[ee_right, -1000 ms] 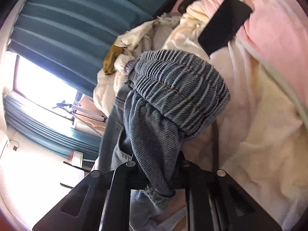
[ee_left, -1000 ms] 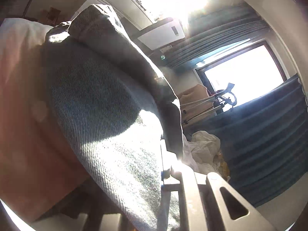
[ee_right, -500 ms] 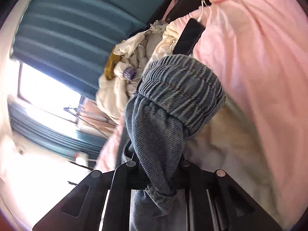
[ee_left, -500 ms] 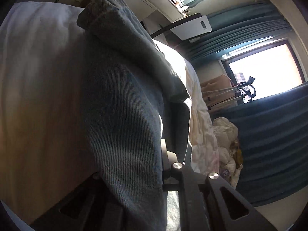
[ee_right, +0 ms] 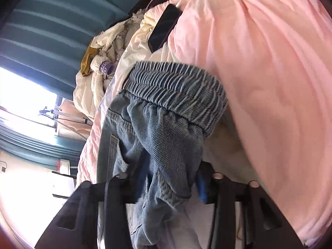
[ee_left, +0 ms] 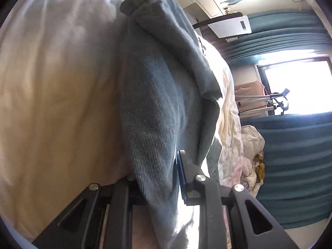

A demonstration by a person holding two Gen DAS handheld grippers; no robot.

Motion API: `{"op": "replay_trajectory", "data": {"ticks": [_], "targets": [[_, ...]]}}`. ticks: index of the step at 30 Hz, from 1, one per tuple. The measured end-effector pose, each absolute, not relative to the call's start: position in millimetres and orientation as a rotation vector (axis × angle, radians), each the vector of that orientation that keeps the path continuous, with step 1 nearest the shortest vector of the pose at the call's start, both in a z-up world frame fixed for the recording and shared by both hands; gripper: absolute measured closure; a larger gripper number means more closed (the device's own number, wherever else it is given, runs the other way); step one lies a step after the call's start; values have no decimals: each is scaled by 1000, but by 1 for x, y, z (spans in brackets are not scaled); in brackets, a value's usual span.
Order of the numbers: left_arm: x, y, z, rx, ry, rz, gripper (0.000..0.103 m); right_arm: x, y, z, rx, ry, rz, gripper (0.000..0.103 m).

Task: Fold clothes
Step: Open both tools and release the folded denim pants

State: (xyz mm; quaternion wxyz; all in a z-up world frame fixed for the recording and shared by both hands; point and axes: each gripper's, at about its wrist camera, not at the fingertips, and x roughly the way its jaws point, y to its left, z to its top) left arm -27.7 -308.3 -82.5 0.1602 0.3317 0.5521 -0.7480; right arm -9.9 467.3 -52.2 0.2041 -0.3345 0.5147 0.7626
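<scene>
No brand name or legible writing is visible; a purple patch (ee_right: 105,66) on the heaped cream clothing (ee_right: 97,83) in the upper left of the right wrist view carries pale marks too small to read. The left hand-held gripper (ee_left: 157,178) is clamped on a fold of the jeans (ee_left: 161,103), which fill the centre of its view and run to a hem at top centre. The right hand-held gripper (ee_right: 164,184) is clamped on the same jeans (ee_right: 166,128) just below the elastic waistband (ee_right: 178,91), which stands at frame centre. The jeans hang over the bed (ee_left: 51,103), whose pale cover fills the left of the left view; a pink quilt (ee_right: 259,72) fills the right of the right view. A dark phone (ee_right: 164,29) lies at the quilt's upper edge. Teal curtains (ee_left: 294,166) and a bright window (ee_left: 298,87) bound the right side.
</scene>
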Motion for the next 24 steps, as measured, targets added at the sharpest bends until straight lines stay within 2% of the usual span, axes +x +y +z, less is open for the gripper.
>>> {"op": "replay_trajectory", "data": {"ticks": [1, 2, 3, 6, 13, 21, 24], "targets": [[-25, -305, -76, 937, 1554, -2155, 76, -5, 468, -48, -914, 1413, 2128, 48], [-22, -301, -71, 925, 1533, -2170, 69, 0, 467, -40, -892, 1358, 2133, 47], [-19, -297, -65, 910, 1516, -2185, 55, 4, 465, -34, -868, 1315, 2141, 47], [-12, -285, -52, 866, 1483, -2235, 36, 18, 463, -16, -766, 1215, 2156, 46], [-10, -259, -36, 893, 1332, -2318, 33, 7, 437, 7, -700, 1136, 2350, 45], [4, -228, -34, 951, 1304, -2383, 33, -34, 387, -6, -911, 1176, 2577, 45], [-9, -212, -32, 1013, 1276, -2463, 33, -52, 374, -16, -1003, 1257, 2628, 45]]}}
